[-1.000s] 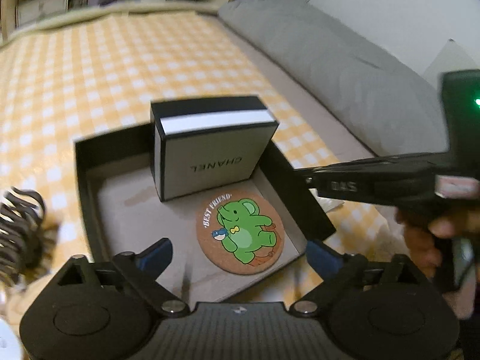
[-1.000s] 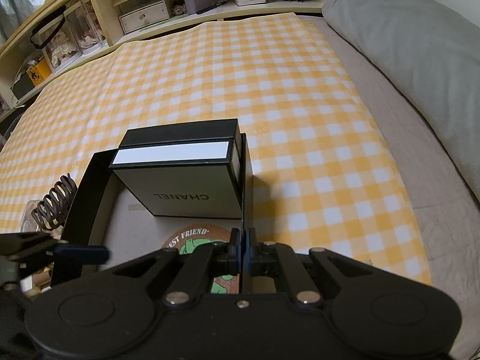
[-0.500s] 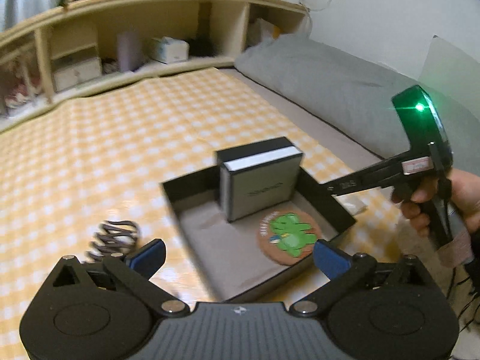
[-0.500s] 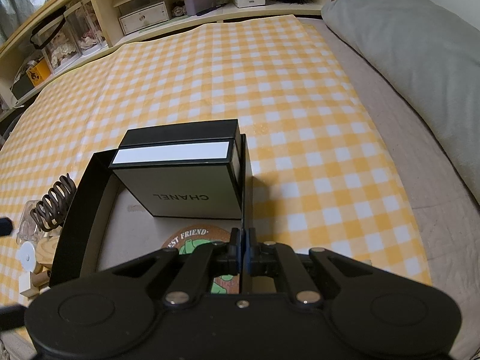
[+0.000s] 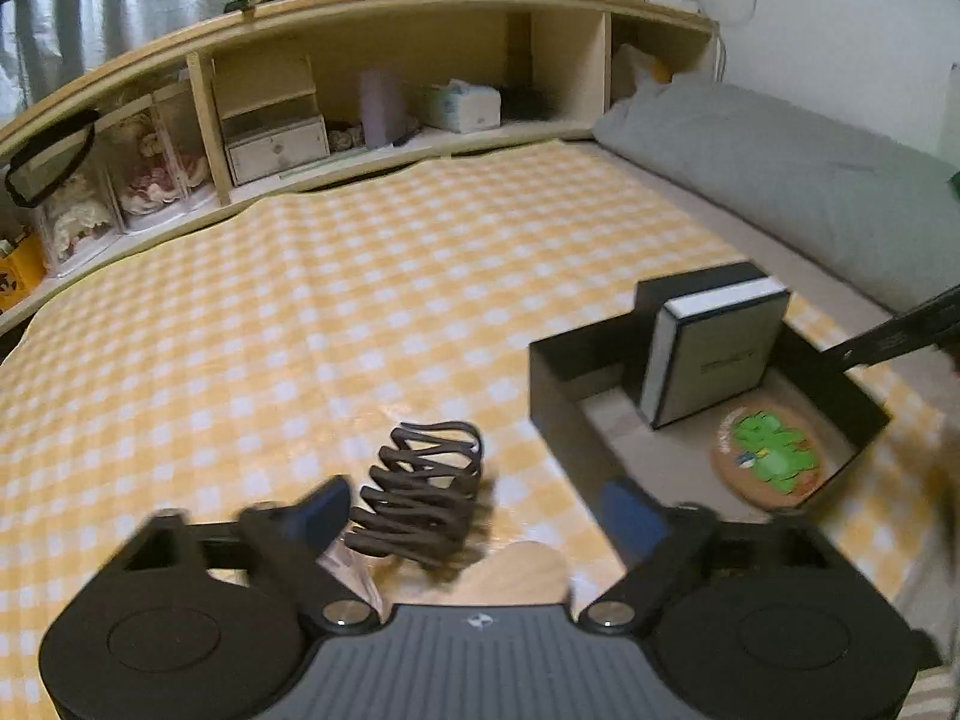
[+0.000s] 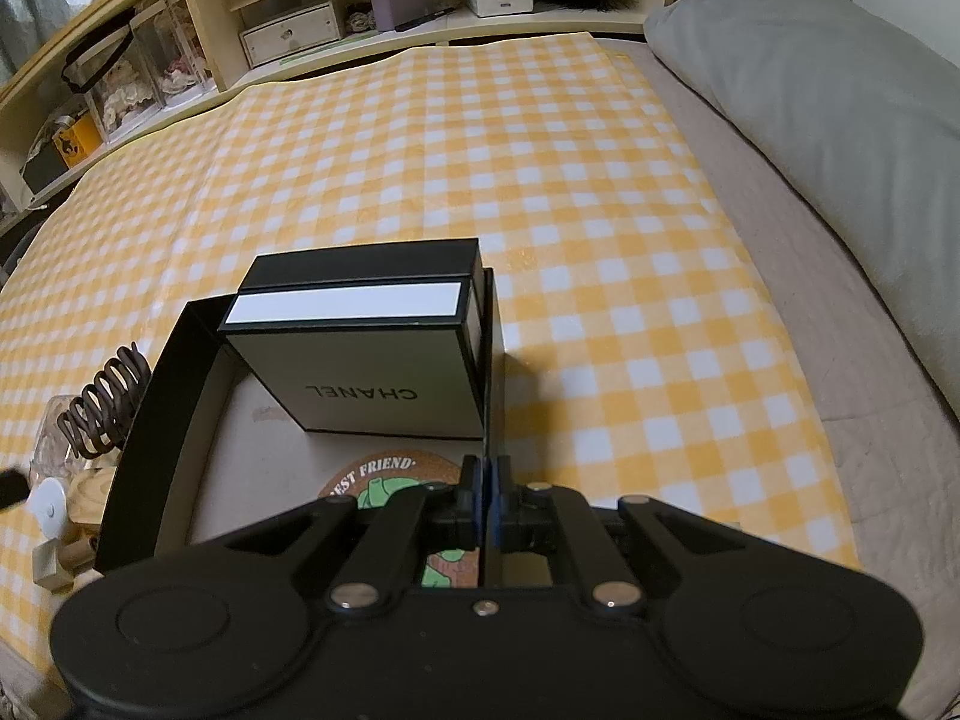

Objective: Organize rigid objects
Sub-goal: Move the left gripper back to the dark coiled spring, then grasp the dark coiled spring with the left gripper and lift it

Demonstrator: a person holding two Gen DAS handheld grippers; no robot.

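Note:
A black open box [image 5: 564, 396] [image 6: 162, 420] lies on the yellow checked cloth. In it stand a white Chanel box [image 5: 714, 360] [image 6: 372, 366] and a round cork coaster with a green animal [image 5: 768, 459] [image 6: 384, 474]. My right gripper [image 6: 486, 480] is shut on the black box's right wall. My left gripper [image 5: 474, 516] is open and empty, just above a dark brown spiral hair clip [image 5: 420, 498] [image 6: 105, 402] left of the box. A light wooden piece [image 5: 516, 570] lies under the left gripper.
Small items lie left of the box: a white round piece [image 6: 48, 507], a wooden piece [image 6: 90, 492], clear wrapping. A wooden shelf unit [image 5: 360, 96] with boxes and tissues runs along the back. A grey pillow [image 6: 840, 108] lies on the right.
My left gripper has swung left and back, away from the black box, and now hangs over the spiral hair clip. The right gripper has kept its hold on the box wall.

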